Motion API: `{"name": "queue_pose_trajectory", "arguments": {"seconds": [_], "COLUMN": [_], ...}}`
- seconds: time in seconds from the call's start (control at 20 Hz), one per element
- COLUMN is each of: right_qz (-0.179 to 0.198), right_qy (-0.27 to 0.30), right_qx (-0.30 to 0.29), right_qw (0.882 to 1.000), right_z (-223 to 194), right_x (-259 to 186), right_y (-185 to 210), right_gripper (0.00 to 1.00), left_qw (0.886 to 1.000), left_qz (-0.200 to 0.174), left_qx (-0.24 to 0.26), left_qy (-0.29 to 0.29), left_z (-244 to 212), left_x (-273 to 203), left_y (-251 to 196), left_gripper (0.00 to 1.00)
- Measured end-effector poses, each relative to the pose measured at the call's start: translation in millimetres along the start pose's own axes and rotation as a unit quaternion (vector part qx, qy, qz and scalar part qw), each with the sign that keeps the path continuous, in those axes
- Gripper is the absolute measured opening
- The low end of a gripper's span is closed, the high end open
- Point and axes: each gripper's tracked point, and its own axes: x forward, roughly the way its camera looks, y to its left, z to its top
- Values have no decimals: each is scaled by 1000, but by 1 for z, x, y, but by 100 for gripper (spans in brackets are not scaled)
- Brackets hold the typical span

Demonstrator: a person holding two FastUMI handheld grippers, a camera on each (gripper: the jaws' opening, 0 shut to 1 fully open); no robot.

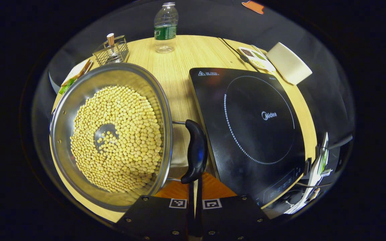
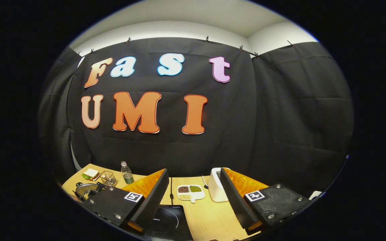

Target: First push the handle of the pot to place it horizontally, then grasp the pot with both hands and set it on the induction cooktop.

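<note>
A: What is hard to make out near the left gripper (image 1: 194, 201)?

B: Its two fingers sit pressed together with only a thin slit between them, holding nothing. The lower tip of the pot's handle (image 1: 196, 152) stands just ahead of them; whether it touches them I cannot tell.

A: And the pot (image 1: 112, 134) itself?

B: Ahead and left of those fingers, on the table (image 1: 179, 67). It is round, shiny steel, filled with small pale beans; its near rim is cut off behind the finger bases. The handle is a curved, glossy dark bar on two thin metal rods.

A: The cooktop (image 1: 253, 127)?

B: A flat, glossy black slab ahead and right of the fingers, just beside the handle.

A: The right gripper (image 2: 193, 197)?

B: Held wide apart, ridged inner faces showing, nothing gripped. The pot (image 2: 85, 190) is small and half hidden behind its left finger, and the cooktop (image 2: 166, 217) lies partly cut off between the fingers.
</note>
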Motion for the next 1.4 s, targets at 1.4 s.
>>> {"name": "queue_pose_trajectory", "arguments": {"seconds": [1.4], "right_qz": [100], "right_qy": [120], "right_qx": [-18], "right_qw": [988], "right_z": [-82], "right_x": [-3], "right_y": [88], "right_gripper": [96], "left_qw": [997], "left_qz": [-19], "left_qx": [-26], "left_qy": [-76], "left_z": [53], "left_x": [-34], "left_y": [18], "left_gripper": [2]}}
